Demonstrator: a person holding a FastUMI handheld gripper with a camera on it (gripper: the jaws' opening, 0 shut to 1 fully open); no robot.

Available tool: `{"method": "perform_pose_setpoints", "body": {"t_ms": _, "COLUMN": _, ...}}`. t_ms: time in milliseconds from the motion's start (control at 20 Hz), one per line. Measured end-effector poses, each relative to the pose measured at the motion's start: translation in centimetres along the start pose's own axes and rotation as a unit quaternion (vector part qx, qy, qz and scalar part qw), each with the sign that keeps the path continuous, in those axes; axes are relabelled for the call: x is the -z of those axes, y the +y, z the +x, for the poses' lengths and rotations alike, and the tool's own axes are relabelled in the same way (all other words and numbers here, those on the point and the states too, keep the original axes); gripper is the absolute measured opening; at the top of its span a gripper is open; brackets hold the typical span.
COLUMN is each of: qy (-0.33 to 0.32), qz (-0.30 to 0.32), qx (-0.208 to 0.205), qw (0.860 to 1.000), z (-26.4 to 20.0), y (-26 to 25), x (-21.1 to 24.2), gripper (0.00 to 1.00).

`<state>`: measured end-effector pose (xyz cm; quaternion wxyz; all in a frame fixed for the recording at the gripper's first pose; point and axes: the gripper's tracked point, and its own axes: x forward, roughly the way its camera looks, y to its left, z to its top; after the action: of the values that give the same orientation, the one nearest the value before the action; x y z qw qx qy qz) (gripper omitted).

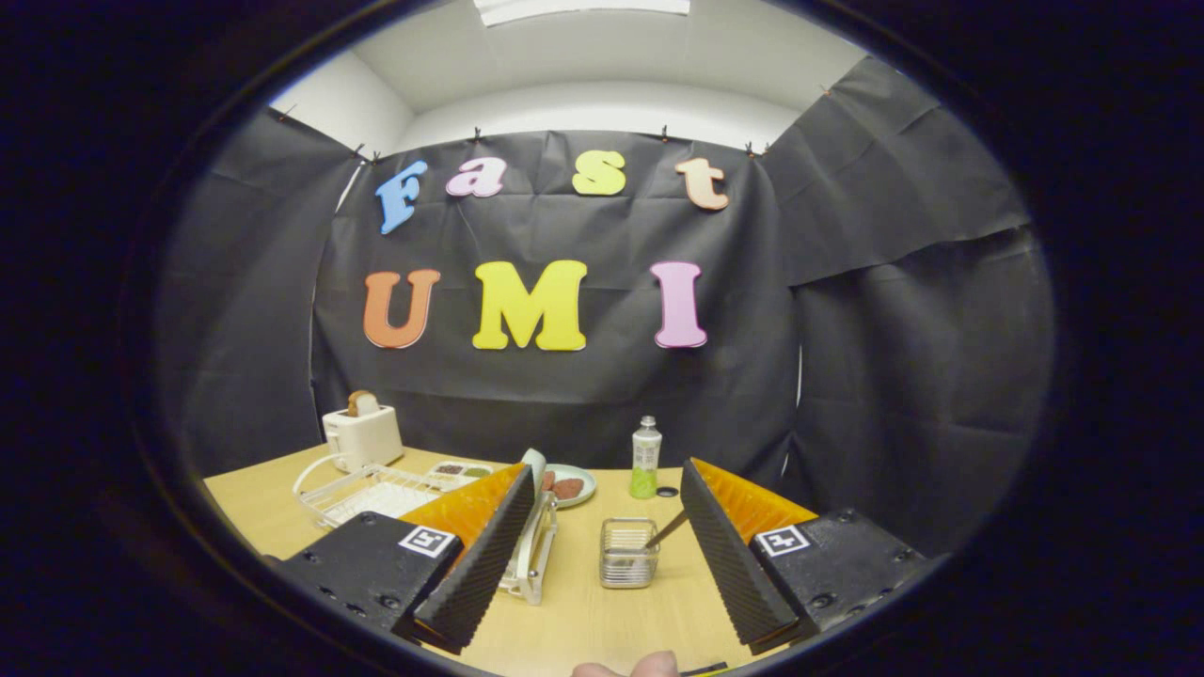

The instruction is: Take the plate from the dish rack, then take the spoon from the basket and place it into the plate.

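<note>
Wooden table (583,602) runs under your gripper (602,574), whose fingers are spread wide with nothing pinched between them. Beyond your left finger sits the white wire dish rack (362,489), and the plate (534,467) stands on edge in it, partly hidden behind that finger. A white toaster (363,434) with bread in its slot stands beyond the rack. Just ahead, between your fingers, is the small wire basket (628,553), the spoon (666,531) leaning out of it toward your right finger. Farther on stand a green dish (570,486) of food and a bottle (645,458).
</note>
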<state>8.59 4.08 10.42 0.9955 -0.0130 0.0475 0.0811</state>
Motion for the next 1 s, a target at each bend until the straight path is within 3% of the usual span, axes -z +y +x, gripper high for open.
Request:
{"method": "perform_pose_setpoints", "body": {"t_ms": 250, "qy": 0.054, "qz": -0.019, "qx": -0.033, "qw": 0.998, "z": 4.3, "y": 2.4, "x": -3.1, "gripper": 1.00}}
{"method": "perform_pose_setpoints", "body": {"t_ms": 400, "qy": 0.119, "qz": -0.018, "qx": -0.054, "qw": 0.991, "z": 8.0, "y": 4.1, "x": -3.6, "gripper": 1.00}}
{"method": "perform_pose_setpoints", "body": {"t_ms": 650, "qy": 0.255, "qz": 0.002, "qx": -0.063, "qw": 0.965, "z": 13.7, "y": 5.2, "x": -1.4, "gripper": 1.00}}
{"method": "perform_pose_setpoints", "body": {"t_ms": 800, "qy": 0.299, "qz": -0.010, "qx": -0.054, "qw": 0.953, "z": 15.6, "y": 5.4, "x": 0.0, "gripper": 1.00}}
{"method": "perform_pose_setpoints", "body": {"t_ms": 1000, "qy": 0.368, "qz": -0.003, "qx": -0.085, "qw": 0.926, "z": 17.1, "y": 7.9, "x": 3.3, "gripper": 1.00}}
